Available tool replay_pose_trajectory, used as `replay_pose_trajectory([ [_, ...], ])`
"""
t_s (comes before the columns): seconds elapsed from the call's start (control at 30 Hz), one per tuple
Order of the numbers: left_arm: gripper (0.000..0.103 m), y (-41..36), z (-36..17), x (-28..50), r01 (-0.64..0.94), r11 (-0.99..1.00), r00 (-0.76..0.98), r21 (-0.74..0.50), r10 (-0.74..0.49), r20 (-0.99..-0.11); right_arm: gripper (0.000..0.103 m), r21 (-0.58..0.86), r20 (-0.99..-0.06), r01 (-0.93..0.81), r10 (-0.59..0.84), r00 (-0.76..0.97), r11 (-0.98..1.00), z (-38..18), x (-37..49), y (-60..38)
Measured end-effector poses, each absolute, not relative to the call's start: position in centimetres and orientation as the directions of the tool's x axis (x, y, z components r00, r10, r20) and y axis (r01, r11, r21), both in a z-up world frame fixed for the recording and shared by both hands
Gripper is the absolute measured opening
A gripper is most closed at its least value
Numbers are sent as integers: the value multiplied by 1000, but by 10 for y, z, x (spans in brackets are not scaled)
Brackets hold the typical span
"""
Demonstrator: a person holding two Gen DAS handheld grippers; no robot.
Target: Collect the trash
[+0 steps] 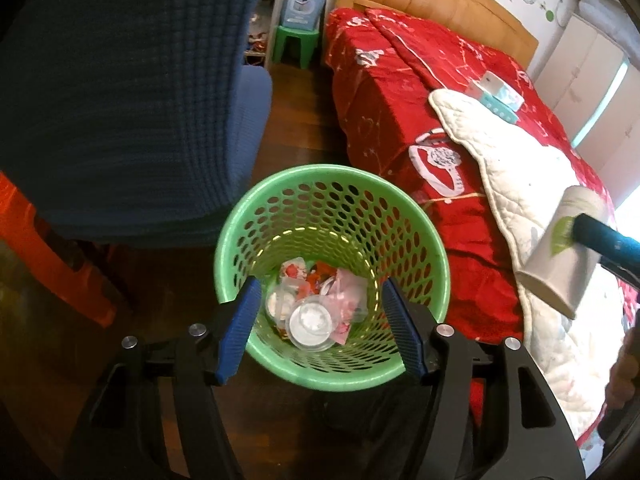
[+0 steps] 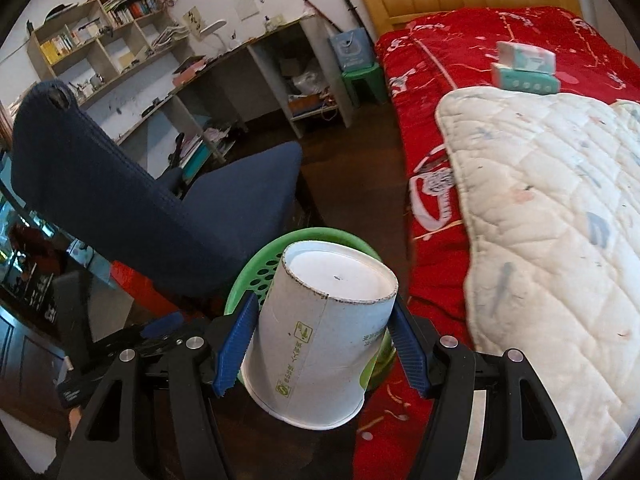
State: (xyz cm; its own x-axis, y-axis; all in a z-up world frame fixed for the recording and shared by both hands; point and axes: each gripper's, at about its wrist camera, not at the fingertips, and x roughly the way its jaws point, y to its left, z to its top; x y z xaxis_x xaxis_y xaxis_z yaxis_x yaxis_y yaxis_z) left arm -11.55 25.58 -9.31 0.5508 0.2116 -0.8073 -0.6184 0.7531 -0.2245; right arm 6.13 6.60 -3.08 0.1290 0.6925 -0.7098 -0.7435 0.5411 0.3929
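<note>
A green perforated basket (image 1: 332, 208) stands on the dark wooden floor between a chair and a bed. Inside it lie a clear plastic cup (image 1: 312, 322) and several crumpled wrappers (image 1: 344, 288). My left gripper (image 1: 322, 282) hovers over the basket's mouth, open, with a blue finger (image 1: 240, 332) on each side and nothing pressed between them. My right gripper (image 2: 325, 298) is shut on a white paper cup (image 2: 320, 344) with green print, its base pointing forward. In the left wrist view that cup (image 1: 560, 256) hangs to the right, above the bed's edge. The basket's rim (image 2: 260, 272) shows just behind it.
A dark blue office chair (image 1: 120, 100) stands close to the basket's left, with an orange stool (image 1: 48, 264) beneath it. On the right is the bed's red cover (image 1: 400, 120), with a white quilt (image 1: 520, 184) and tissue packs (image 1: 496, 94) on it. A green stool (image 1: 296, 46) and desk shelves (image 2: 120, 40) lie beyond.
</note>
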Motion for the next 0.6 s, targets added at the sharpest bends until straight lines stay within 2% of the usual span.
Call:
replay_pose_trajectory([
  [0.4,63,263,-96,-127,-632,736,549,-242,206,-810,63,399,-720,-752,687,97,525,-49,65,126],
  [0.6,63,264,-98,-130,-636,731,549,-248,203,-811,64,391,-727,-755,680,98,527,-51,64,124],
])
